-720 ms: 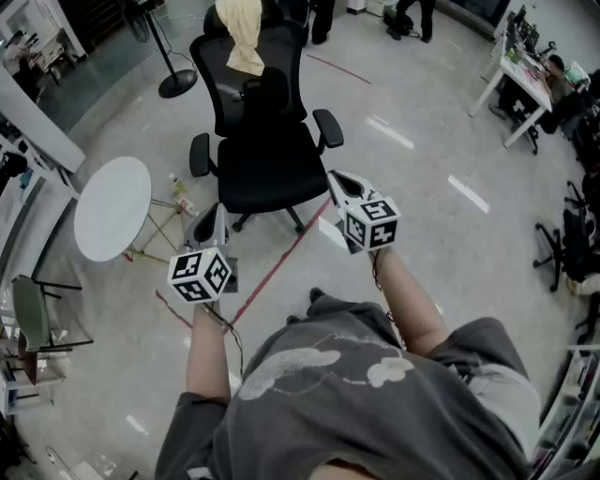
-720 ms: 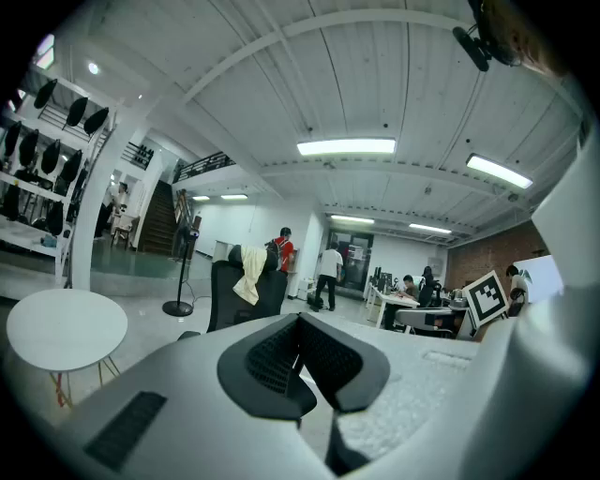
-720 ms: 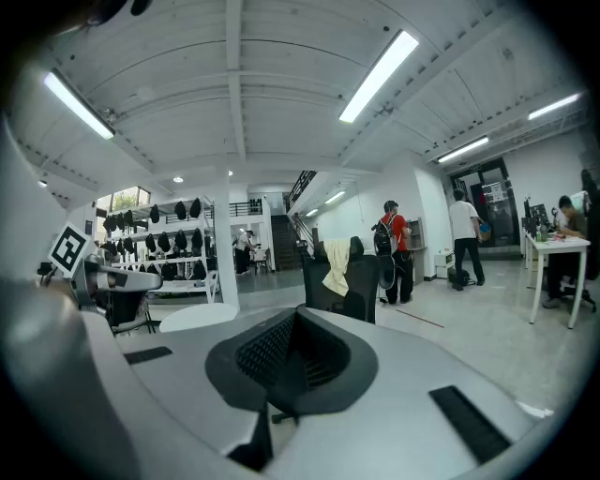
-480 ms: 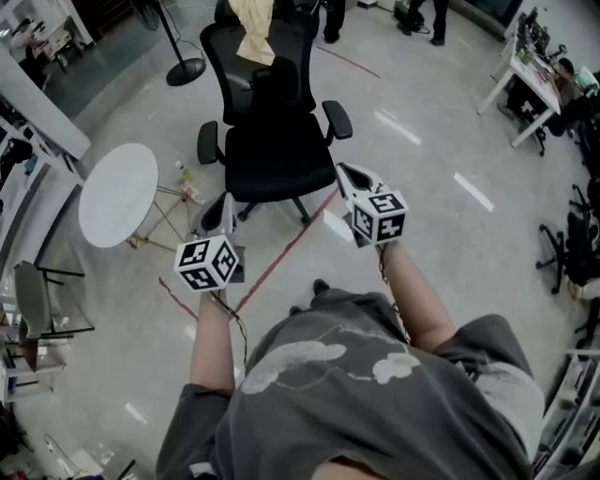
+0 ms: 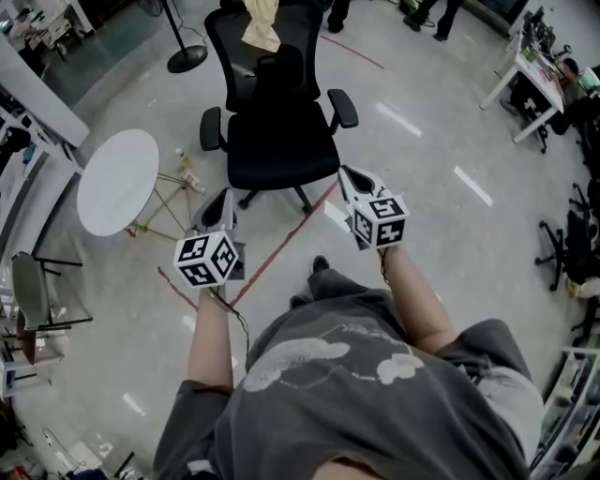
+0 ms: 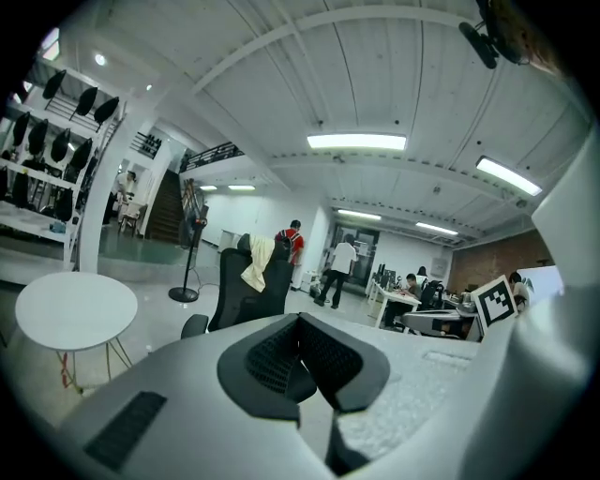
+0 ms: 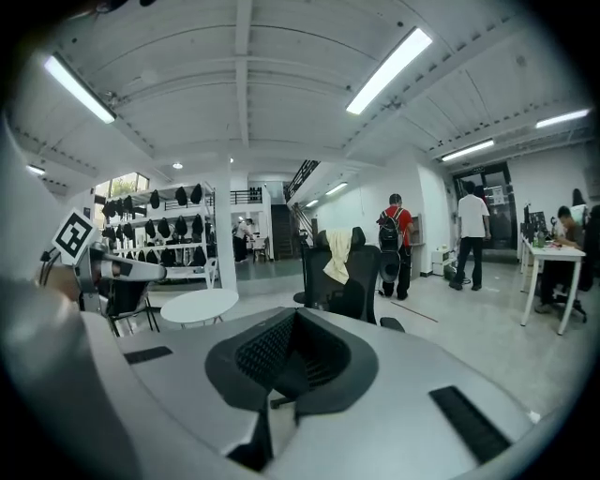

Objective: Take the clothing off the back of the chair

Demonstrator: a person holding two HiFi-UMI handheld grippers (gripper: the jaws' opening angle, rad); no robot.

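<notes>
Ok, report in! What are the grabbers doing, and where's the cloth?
Both shut, empty: left gripper, right gripper. Yellow clothing draped on chair back, untouched. Round table off left, not blocking.

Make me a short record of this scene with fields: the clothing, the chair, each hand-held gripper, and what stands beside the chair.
clothing: pale yellow garment, draped over the top of the chair back, untouched
chair: black office chair with armrests, seat towards the person
left hand-held gripper: jaws together, holding nothing, short of the chair
right hand-held gripper: jaws together, holding nothing, not touching the chair
beside chair: round white table, on the left gripper's side
task state: not yet started
</notes>
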